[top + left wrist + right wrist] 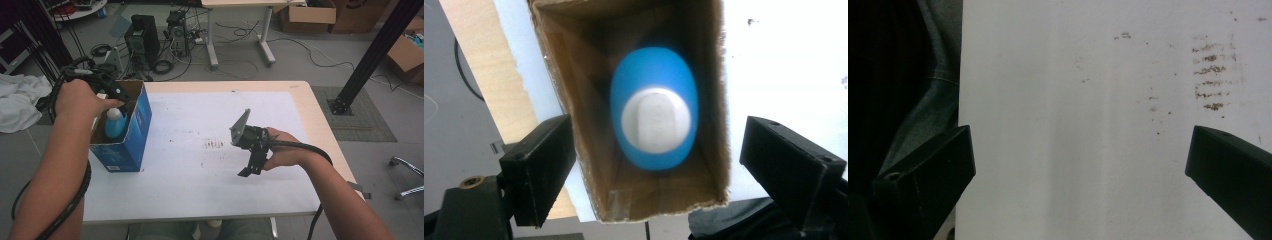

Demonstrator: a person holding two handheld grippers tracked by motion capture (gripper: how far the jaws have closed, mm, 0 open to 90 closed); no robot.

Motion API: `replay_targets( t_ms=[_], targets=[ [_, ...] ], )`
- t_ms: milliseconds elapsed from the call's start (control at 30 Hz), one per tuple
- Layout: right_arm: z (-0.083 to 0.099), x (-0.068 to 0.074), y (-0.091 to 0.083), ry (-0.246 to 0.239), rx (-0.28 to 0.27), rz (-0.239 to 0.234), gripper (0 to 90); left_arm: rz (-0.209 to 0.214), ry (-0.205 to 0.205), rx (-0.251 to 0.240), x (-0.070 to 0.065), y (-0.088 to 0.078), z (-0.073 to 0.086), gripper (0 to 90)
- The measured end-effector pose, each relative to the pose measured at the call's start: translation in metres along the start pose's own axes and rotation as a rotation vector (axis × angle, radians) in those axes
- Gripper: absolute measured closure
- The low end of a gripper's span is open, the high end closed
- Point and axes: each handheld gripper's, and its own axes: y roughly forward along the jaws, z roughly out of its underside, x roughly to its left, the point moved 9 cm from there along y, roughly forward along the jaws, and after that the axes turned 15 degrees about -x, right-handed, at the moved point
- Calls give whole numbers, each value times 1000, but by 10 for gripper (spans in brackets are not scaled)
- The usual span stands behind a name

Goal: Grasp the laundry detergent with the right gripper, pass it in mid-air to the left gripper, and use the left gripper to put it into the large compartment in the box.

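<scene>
1. Bottle drop looks done: the blue bottle [114, 124] stands upright inside the open blue box [131, 145] at the table's [200, 190] left edge, white cap up.
2. Our left claw [121, 96] hangs right over the box mouth, jaws apart on either side of the bottle, pads off it. Nothing held.
3. Our right claw [252, 162] sits mid-table, well apart from the box, jaws wide, empty.
4. Left to do, as we judge it: pull the left claw clear; maybe close or move the box.
5. The left gripper view looks straight down the box: brown inner walls, bottle [654, 107] on the bottom, free of the jaws. The high view gives the box's place.
6. The right gripper view gives bare table [1073, 175] with brown smudges [1213, 75] between its jaws.
</scene>
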Motion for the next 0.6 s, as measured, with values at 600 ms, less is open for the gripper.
replay_targets(
  t_ms=[600],
  targets=[
    [2, -1, 2, 17, -2, -1, 0, 33, 172, -32, -43, -29, -22, 45]
  ],
)
